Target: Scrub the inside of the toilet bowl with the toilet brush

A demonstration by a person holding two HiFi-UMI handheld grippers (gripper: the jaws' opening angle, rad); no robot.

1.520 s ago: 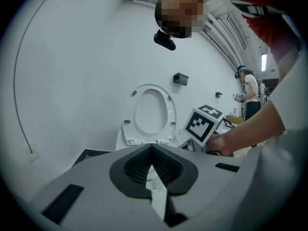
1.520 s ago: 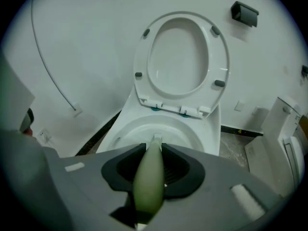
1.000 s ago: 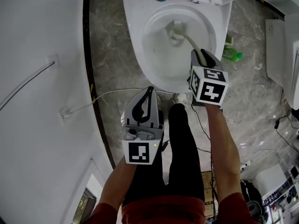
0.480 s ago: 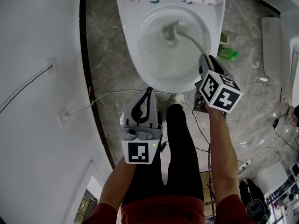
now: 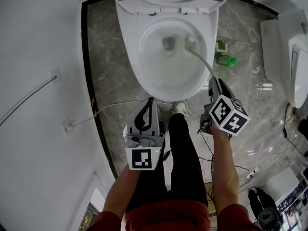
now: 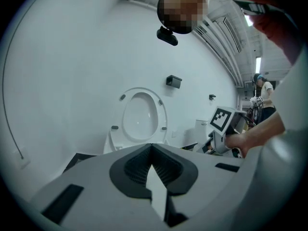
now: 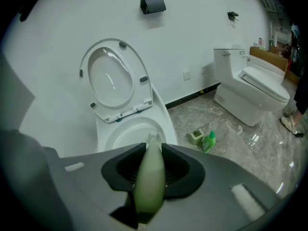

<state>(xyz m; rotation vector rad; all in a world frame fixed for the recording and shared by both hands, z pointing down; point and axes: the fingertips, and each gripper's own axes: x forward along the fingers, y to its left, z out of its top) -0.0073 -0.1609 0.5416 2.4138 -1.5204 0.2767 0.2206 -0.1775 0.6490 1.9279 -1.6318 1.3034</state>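
Right gripper (image 5: 214,82) is low at the near right of the toilet bowl (image 5: 136,61), its jaws clamped on the pale green handle of the toilet brush (image 5: 203,60). The handle arcs up and over the rim into the bowl. The brush head (image 5: 191,43) sits at the far right of the inside, just beside the drain hole (image 5: 168,43). Whether the bristles actually press the porcelain is hard to judge from above. In the right gripper view the handle fills the gap between the jaws, its near end is lost inside the gripper body, and only a sliver of bristles peeks over the top. Left gripper (image 5: 149,101) hangs near the person's black-trousered leg (image 5: 185,153), apart from the bowl, jaws together at the tips with nothing in them. Its own view shows just the raised lid (image 6: 140,115); the bowl is hidden behind the gripper body. On the marble floor to the right of the toilet, a green bottle (image 5: 225,60) lies just beside a small square pot (image 5: 221,45). A second toilet (image 5: 294,57) is cut off at the right edge.
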